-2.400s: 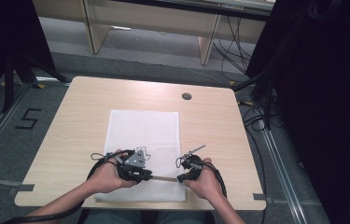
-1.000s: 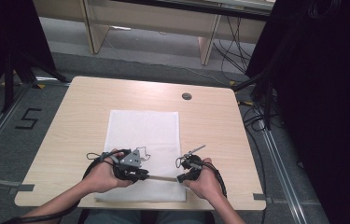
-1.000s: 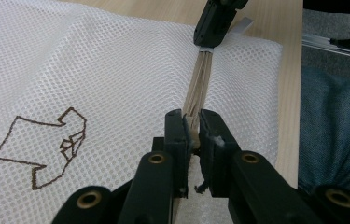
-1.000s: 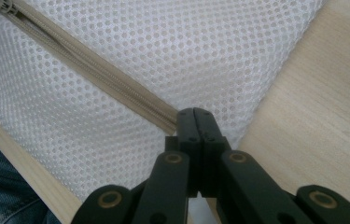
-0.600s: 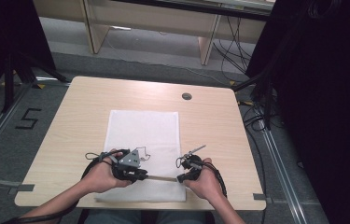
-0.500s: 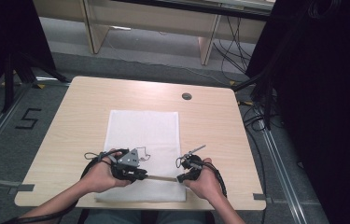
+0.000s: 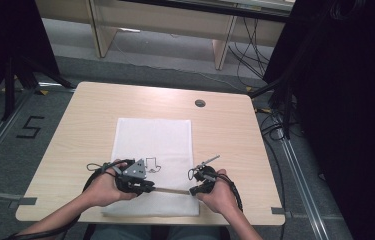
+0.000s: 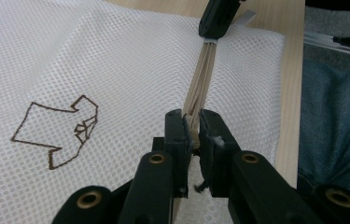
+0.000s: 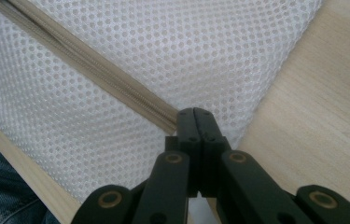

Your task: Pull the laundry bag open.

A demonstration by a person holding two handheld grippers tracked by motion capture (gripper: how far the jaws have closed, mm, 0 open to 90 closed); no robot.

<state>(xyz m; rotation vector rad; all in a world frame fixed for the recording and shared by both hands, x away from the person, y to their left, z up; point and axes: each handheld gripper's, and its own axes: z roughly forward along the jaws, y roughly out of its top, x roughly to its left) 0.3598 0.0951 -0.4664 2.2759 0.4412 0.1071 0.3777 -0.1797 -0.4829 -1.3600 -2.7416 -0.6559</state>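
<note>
A white mesh bag (image 7: 155,140) lies flat on the table, with a brown shirt outline (image 8: 58,135) printed on it. A beige zipper (image 7: 170,190) runs along its near end. My left gripper (image 7: 149,187) is shut on the zipper; in the left gripper view the jaws (image 8: 191,122) pinch the beige strip (image 8: 200,74), whether on the slider or the tape I cannot tell. My right gripper (image 7: 193,191) is shut on the zipper's other end, at the bag's right edge. It shows at the far end of the strip (image 8: 217,18) too. In the right gripper view the jaws (image 9: 195,114) meet where the zipper (image 9: 88,65) ends.
The light wooden table (image 7: 225,130) has a round cable hole (image 7: 200,103) at the back right. Its near edge lies just behind both hands, with the person's jeans (image 8: 336,130) below. Cables, dark stands and desk legs surround the table on the floor.
My left gripper has slid a little to the left along the zipper, away from the right gripper, so more of the beige strip shows between them. The right gripper has stayed put.
</note>
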